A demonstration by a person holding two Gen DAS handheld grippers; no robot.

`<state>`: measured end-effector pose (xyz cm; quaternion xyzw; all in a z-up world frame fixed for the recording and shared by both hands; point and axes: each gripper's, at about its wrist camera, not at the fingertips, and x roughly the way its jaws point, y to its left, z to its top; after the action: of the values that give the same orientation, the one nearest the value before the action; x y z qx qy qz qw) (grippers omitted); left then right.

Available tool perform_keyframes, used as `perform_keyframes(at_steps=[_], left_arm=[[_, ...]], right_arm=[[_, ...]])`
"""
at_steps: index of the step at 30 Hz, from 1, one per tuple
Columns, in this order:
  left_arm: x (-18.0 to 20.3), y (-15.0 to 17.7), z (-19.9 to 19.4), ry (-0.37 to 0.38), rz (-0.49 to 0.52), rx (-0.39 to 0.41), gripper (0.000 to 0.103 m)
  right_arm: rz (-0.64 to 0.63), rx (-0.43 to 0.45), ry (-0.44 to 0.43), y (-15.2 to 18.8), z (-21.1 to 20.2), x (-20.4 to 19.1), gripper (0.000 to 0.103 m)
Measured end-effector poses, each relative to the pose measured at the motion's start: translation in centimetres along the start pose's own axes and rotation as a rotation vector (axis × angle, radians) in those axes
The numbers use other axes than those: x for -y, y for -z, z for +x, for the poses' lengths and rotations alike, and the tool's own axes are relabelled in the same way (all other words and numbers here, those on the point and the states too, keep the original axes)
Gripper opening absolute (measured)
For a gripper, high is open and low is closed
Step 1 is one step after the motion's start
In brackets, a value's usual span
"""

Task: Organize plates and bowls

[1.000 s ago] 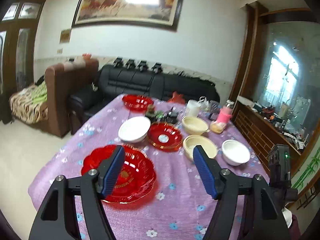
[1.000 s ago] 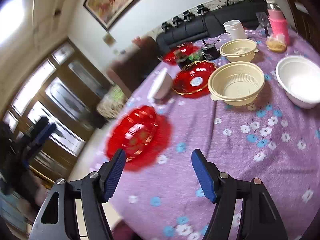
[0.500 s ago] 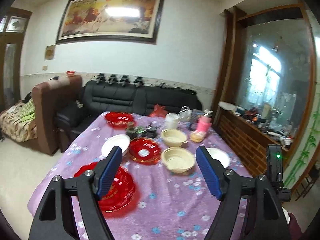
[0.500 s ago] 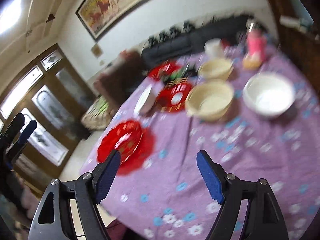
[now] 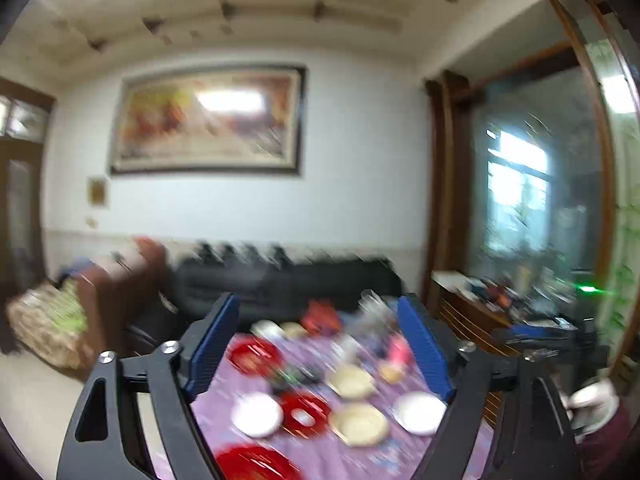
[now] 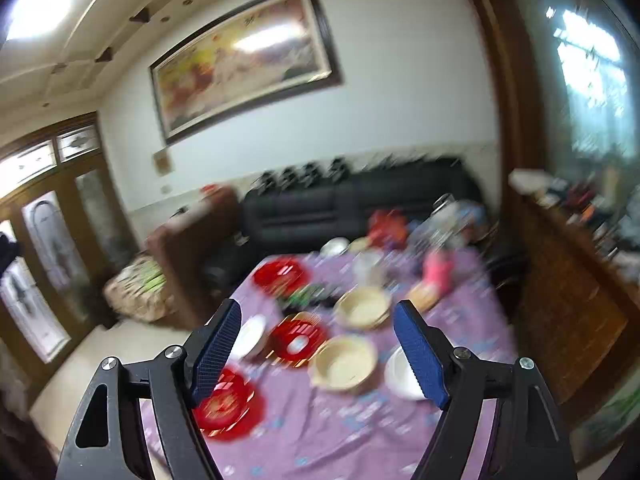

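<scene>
The left claw, black-framed with ribbed blue pads, stood wide with nothing between its jaws, which had just been opening. The right claw, of the same build, was wide and empty too. Both hung above the desk, draped in a lilac cloth printed with small flowers. On it lay glossy red scalloped plates, one nearest the claws and another with a pale centre farther in. Two cream plastic bowls with small rim tabs sat one behind the other, a round white bowl just beside the nearer one, and a shallow white bowl left of the pale-centred plate. Everything was motion-blurred.
</scene>
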<state>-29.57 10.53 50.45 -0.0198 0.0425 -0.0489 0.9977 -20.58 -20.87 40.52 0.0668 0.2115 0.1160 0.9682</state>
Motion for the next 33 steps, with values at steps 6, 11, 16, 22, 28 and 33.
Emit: perform_keyframes(at_steps=[6,11,16,22,28,33], left_arm=[[-5.5,-8.1,-3.0,-0.349,0.005,0.112,0.098],[-9.6,-5.4,-0.1,-0.426,-0.013,-0.018,0.102],[-11.0,4.5,5.8,-0.384,0.032,-0.153,0.103],[-13.9,17.2,16.6,-0.249,-0.081,-0.43,0.103],[-17.9,27.3,26.3,-0.217,-0.251,-0.637,0.103],[-19.9,33.0,32.8,-0.187,-0.284,-0.734,0.095]], right_arm=[[-0.071,0.086,0.223,-9.6,-5.3,0.0,0.083],[-0.137,0.129,0.331,-11.1,-3.6,-0.9,0.091],[-0.12,0.015,0.183,-4.4,5.4,-0.2,0.093],[-0.066,-0.194,0.02,4.2,17.8,-0.6,0.093],[0.044,-0.429,-0.161,11.4,30.5,-2.6,0.08],[0.082,-0.512,-0.242,15.0,38.3,-5.6,0.076]])
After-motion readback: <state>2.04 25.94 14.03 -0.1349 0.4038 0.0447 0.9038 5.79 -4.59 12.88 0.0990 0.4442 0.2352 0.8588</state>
